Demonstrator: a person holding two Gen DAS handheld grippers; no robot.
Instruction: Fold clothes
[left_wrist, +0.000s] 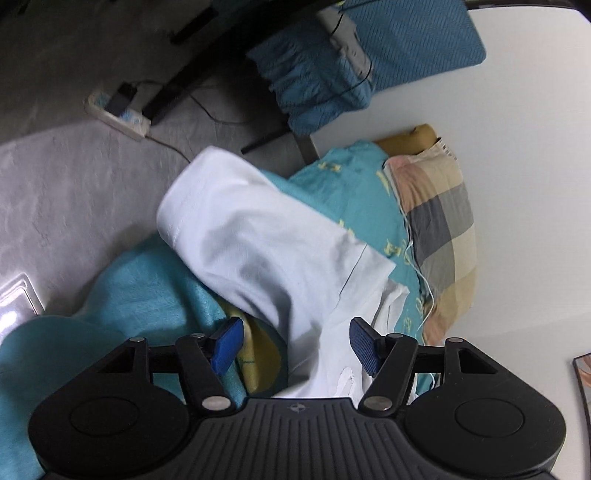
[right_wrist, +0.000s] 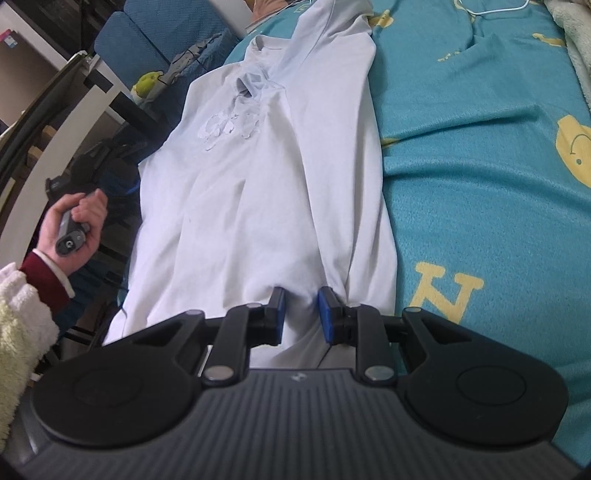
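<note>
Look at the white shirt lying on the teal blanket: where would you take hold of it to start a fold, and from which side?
Grip the white shirt at its near hem, coming from the bottom end. The hem lies as a free edge right where the right gripper sits, its open jaws bracketing a raised bunch of cloth. The far end is lifted and crumpled, so it probably offers a less tidy hold.

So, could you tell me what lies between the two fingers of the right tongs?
In the right wrist view, a bunched fold of the white shirt sits between the fingers of the right tongs, over the teal bedspread.
</note>
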